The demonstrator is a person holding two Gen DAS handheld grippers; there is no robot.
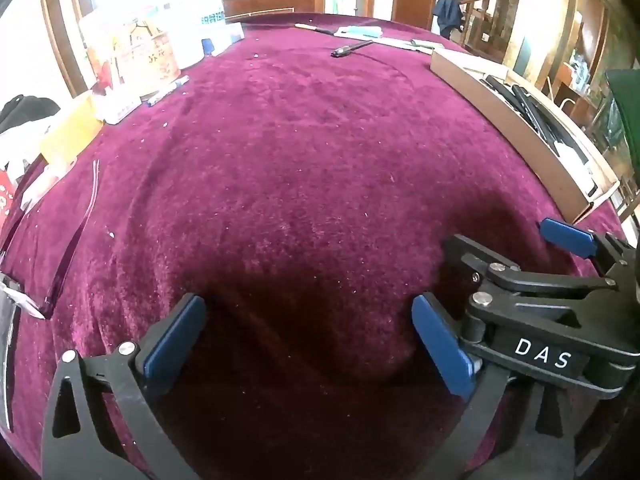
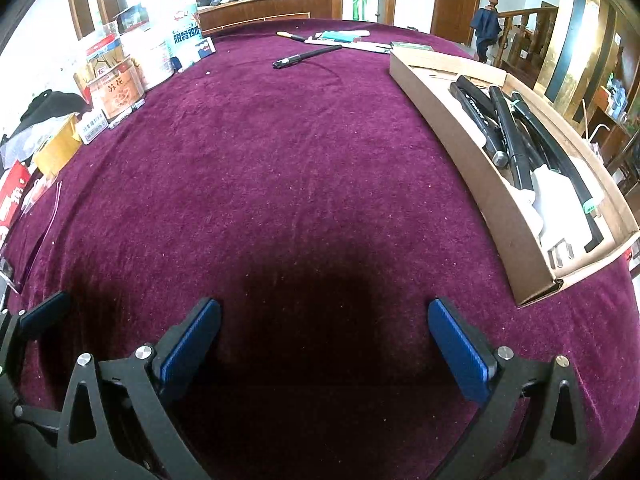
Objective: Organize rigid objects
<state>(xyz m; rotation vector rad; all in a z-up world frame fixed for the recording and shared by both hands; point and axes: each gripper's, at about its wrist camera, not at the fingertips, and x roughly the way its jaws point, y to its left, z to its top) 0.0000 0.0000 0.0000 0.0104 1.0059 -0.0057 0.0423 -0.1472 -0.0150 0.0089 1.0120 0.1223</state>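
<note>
Tablecloth [image 2: 304, 168] seen as deep magenta velvet, flecked with pale lint; cardboard box [image 2: 472, 160] plain tan, black pens [image 2: 508, 132] held inside, white items beside them; black pen [image 2: 306, 57] noted on cloth; left gripper [image 1: 310, 342] and right gripper [image 2: 324, 340] black-framed, blue pads; orange-and-white printed tin [image 2: 116, 94] at cloth's left edge.

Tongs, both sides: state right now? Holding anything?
Left tongs: open wide, nothing between them, only purple tablecloth below.
Right tongs: open wide, empty too.
</note>
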